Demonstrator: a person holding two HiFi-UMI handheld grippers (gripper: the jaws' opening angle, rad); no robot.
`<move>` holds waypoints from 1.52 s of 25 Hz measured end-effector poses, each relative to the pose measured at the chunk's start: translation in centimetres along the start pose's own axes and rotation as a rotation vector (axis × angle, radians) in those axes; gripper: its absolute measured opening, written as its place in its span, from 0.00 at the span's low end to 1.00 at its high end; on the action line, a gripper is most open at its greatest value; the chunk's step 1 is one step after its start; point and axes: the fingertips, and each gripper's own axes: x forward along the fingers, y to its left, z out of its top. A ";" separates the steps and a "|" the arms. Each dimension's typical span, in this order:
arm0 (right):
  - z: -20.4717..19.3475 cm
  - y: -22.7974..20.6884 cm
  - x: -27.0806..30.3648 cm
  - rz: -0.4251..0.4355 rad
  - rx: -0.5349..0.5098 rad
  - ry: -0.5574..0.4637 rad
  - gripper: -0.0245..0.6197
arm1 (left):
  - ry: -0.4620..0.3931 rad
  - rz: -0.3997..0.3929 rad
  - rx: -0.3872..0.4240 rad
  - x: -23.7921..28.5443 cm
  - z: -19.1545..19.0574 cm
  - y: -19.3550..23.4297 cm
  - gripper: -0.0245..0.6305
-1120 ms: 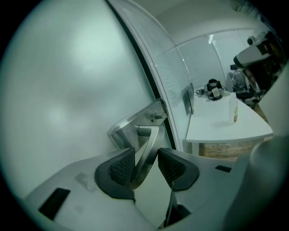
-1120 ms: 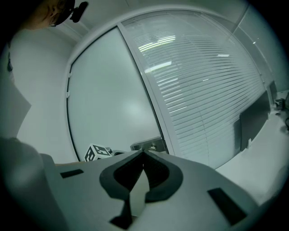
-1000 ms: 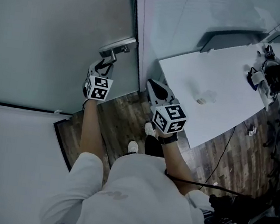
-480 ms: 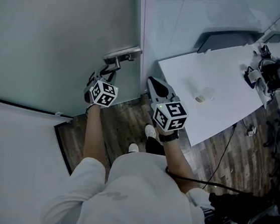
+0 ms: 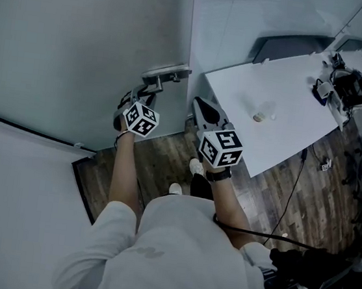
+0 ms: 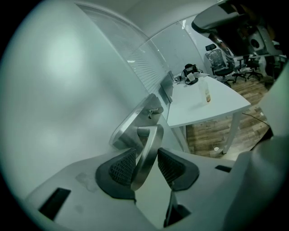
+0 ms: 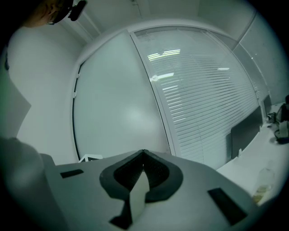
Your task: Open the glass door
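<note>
Glass door [image 5: 83, 37], frosted and grey, fills the left of the head view. Its handle edge sits just beside the fixed panel [image 7: 207, 103] with blinds and near the corner of the white surface [image 5: 288, 121]. My left hand-held gripper [image 5: 146, 90] is clamped at a middling width on the metal lever handle [image 6: 145, 153], which runs slantwise between the ribbed pads [image 6: 121, 168]. My right hand-held gripper [image 5: 200, 105] is empty, jaws fully together, and hangs between the door edge and the surface, touching neither as far as I can see.

I judge the step in hand to be swinging the door by its lever. How far it stands ajar I cannot tell from these views.

To do it well, I want the pull to follow the door's arc around its hinges, with the wrist turning along with the lever rather than fighting it. The lever is smooth metal and lies at a slant in the pads, so a sideways tug could let it slide out. A steady, even draw looks safer than a jerk. If the door swings toward me, my shoes [image 5: 183, 177] on the wooden floor [image 5: 159, 164] need to give way first. The idle right hand-held gripper should stay clear of the door edge.
</note>
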 end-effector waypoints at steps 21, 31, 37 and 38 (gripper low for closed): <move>-2.1 7.6 -13.1 0.067 -0.066 -0.012 0.04 | 0.043 0.001 0.049 -10.6 -2.0 -9.9 0.28; -4.2 8.6 -24.5 0.185 -0.080 0.045 0.04 | 0.175 0.105 0.067 -18.0 -4.7 -14.8 0.29; -6.0 10.6 -28.0 0.232 -0.109 0.056 0.04 | 0.235 0.143 0.077 -23.1 -7.6 -17.3 0.30; -6.2 11.5 -28.7 0.243 -0.117 0.052 0.04 | 0.247 0.143 0.079 -24.3 -8.5 -18.2 0.30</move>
